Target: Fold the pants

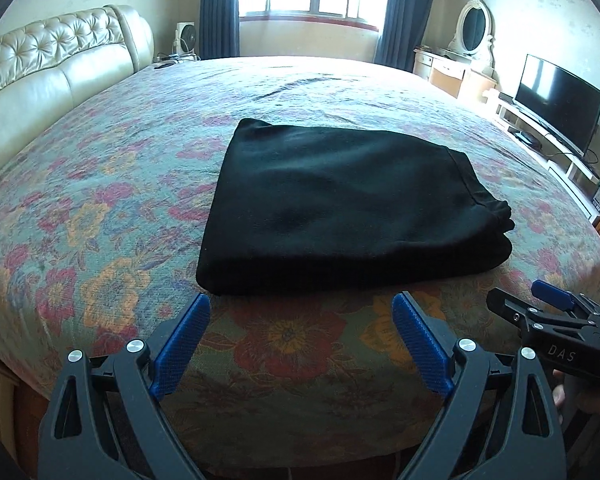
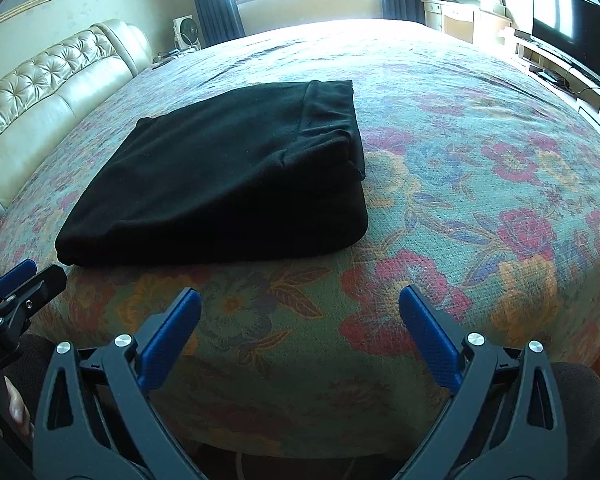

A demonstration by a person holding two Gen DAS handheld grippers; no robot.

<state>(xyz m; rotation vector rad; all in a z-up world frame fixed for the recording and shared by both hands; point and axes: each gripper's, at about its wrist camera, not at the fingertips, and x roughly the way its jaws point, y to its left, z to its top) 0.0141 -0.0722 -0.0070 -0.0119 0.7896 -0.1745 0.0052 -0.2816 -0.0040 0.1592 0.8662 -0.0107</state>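
Black pants [image 1: 340,208] lay folded flat near the bed's [image 1: 140,168] front edge. Left claw [image 1: 300,320] and right claw [image 2: 300,312] both spread, holding nothing, just short of that edge.

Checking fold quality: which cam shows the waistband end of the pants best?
Right wrist view. The waistband end faces that camera, with its seam and the stacked layers beneath readable on the black pants. The left wrist view shows the same end only obliquely at the far right, bunched and dark.
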